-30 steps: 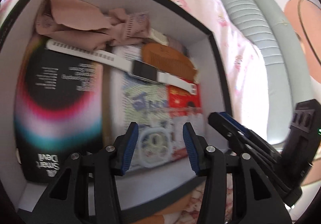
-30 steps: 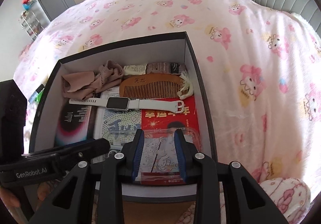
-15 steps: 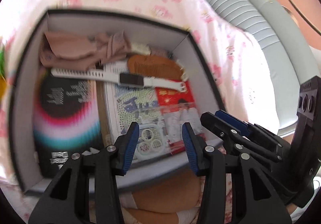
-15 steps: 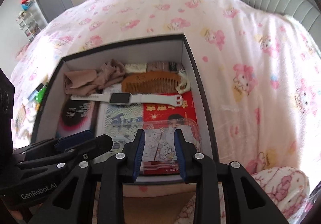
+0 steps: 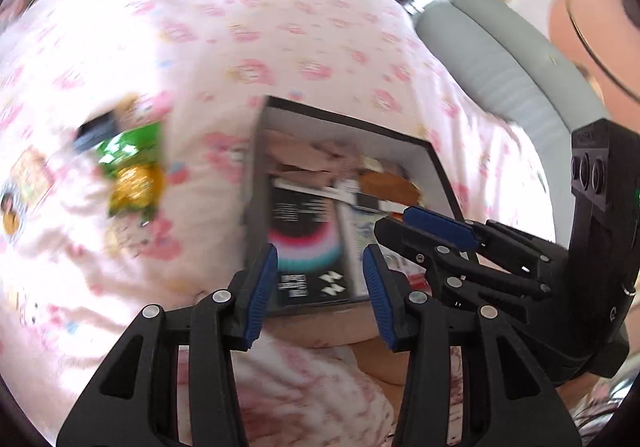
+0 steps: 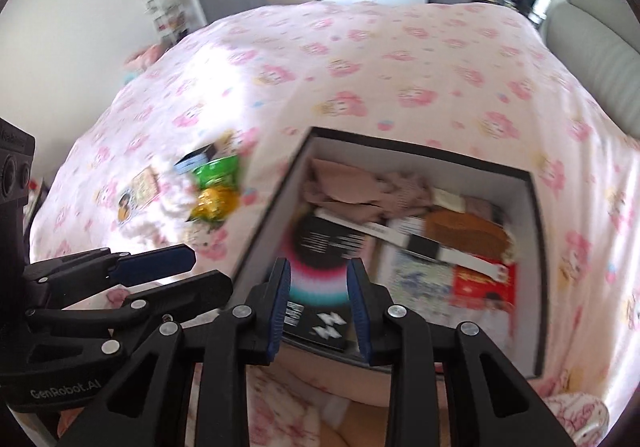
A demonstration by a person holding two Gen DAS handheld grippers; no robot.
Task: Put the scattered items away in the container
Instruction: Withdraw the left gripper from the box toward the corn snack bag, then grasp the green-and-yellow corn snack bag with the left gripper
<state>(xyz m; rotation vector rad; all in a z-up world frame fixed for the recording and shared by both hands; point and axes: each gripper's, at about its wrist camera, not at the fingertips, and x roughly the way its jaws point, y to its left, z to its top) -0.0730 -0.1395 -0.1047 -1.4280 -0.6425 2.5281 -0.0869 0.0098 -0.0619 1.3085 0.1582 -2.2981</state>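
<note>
Fingers of the left gripper (image 5: 320,283) and right gripper (image 6: 318,297) hang released, empty, above the black cardboard box (image 6: 536,247), already packed flat. At ten o'clock, green-and-yellow snack packets (image 6: 216,187) and small cards (image 6: 134,195) lie on the pink printed bed (image 6: 400,59), awaiting collection.

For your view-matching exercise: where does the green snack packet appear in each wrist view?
Left wrist: green snack packet lies left of centre on the bedspread, left of the black box.
Right wrist: the packet lies left of centre, also left of the box.
Shared landmark: the black box.
</note>
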